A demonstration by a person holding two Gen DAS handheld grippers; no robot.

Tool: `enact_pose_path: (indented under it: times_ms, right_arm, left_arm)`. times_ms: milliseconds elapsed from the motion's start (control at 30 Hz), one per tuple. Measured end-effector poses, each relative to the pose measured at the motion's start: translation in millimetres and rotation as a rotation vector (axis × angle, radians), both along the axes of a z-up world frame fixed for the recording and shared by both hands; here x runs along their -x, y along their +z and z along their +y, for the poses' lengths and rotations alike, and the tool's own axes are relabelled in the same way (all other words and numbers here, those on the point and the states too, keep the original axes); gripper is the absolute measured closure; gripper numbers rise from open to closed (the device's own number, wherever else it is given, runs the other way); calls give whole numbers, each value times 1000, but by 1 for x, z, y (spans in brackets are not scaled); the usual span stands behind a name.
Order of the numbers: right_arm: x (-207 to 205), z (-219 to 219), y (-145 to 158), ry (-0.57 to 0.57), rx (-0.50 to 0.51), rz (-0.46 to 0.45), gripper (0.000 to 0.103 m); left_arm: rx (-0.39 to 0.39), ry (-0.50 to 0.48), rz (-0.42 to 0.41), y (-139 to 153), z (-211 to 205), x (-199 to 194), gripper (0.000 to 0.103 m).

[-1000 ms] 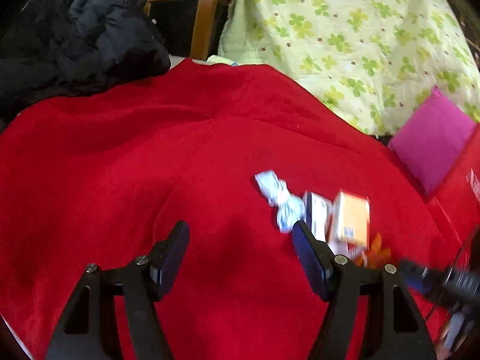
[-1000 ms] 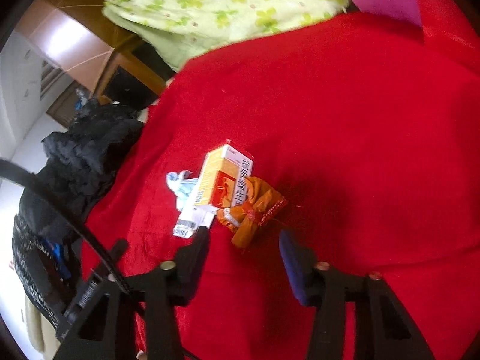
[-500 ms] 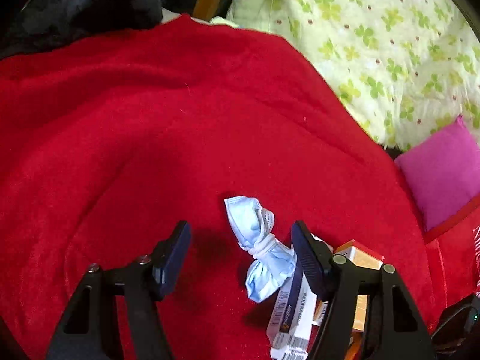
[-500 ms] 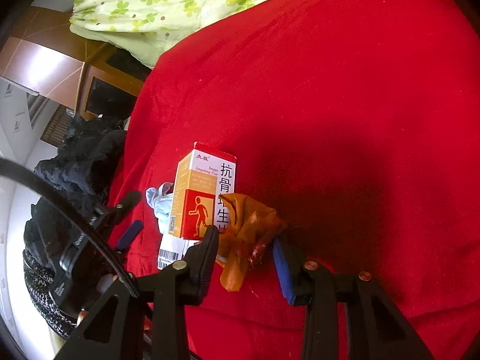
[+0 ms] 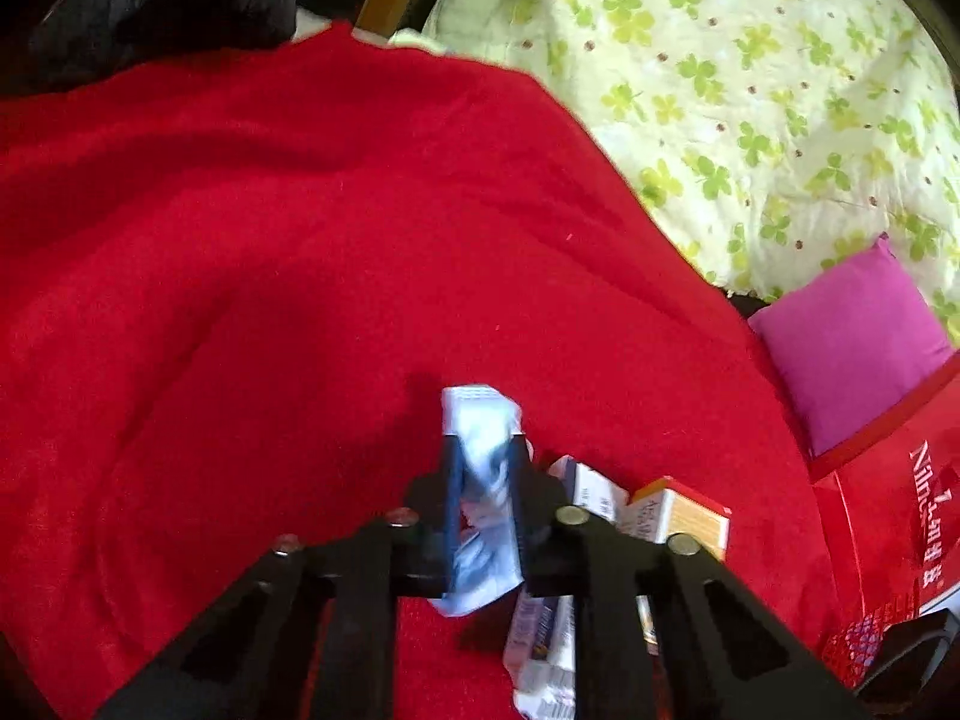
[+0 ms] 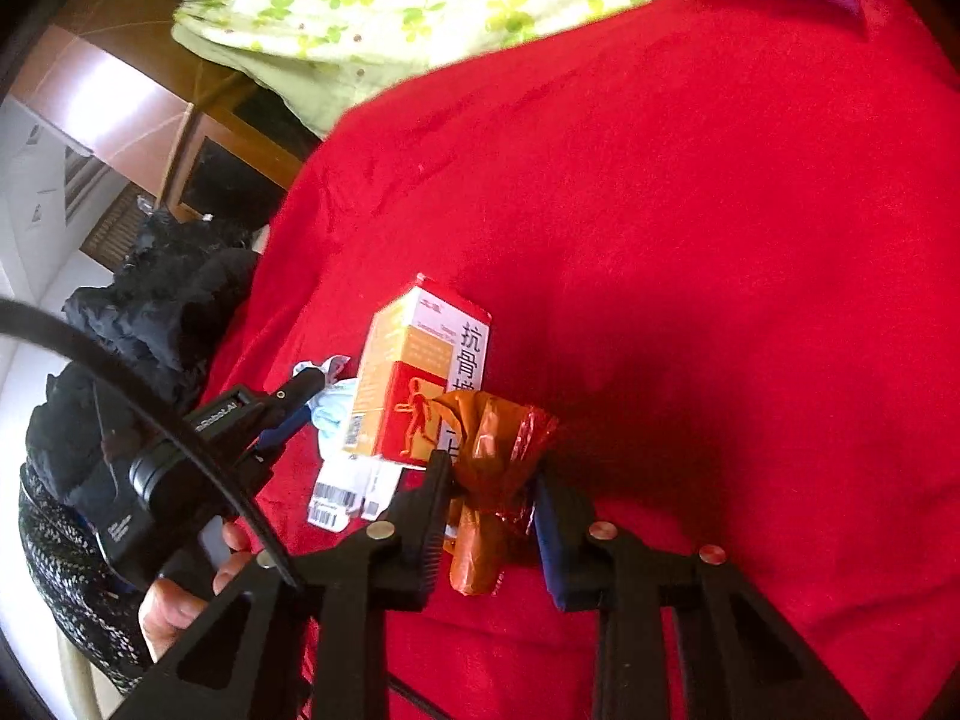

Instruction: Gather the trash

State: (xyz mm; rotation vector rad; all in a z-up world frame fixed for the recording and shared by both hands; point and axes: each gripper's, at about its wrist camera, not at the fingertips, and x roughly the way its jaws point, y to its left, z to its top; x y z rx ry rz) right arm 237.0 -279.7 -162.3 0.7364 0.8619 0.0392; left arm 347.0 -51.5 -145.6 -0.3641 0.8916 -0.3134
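A red blanket (image 5: 300, 252) covers the bed. On it the left gripper (image 5: 483, 480), its jaws having just closed, pinches a blue face mask (image 5: 480, 420); the right gripper (image 6: 489, 492) squeezes an orange wrapper (image 6: 492, 450). They half hide an orange medicine box (image 6: 414, 384) and white sachets (image 6: 336, 492).

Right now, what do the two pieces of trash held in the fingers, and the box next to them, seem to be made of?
Blue-white wad: probably soft nonwoven fabric or tissue; matte, crumpled, knotted.
Orange wrapper: likely thin plastic film; translucent, glossy, creased.
Orange-and-white box: printed cardboard; sharp edges, flat faces, slight sheen.
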Motion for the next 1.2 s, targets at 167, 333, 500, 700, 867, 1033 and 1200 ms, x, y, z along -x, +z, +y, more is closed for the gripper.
enact_pose_path:
  times_ms: [167,333,500,700,867,1033,1200]
  right_arm:
    - [33,-7,27,-15,39,-61,74]
    - [69,-8,53,-10,73,-107,74]
    - [110,-9,81,-1,122,-157,74]
    - [159,-13,110,11,177,-227,74]
    - [197,-17,127,15,186,-275,74]
    - [224,-20,143,20,169,-324,74]
    - [239,-15,158,38,167,-377,74]
  left_arm:
    - [-13,-15,-114,36,13,40,90]
    - [-48,-46,-211,63,14,89,90]
    - [-63,-70,-237,68,11,142,89]
    - [-133,-121,-289,84,-2,202,89]
    - [-203,-146,-361,106,-10,240,89]
    - [-267,-136,-425,128,-13,268,89]
    - [-320,-116,-482,148,-16,283,89]
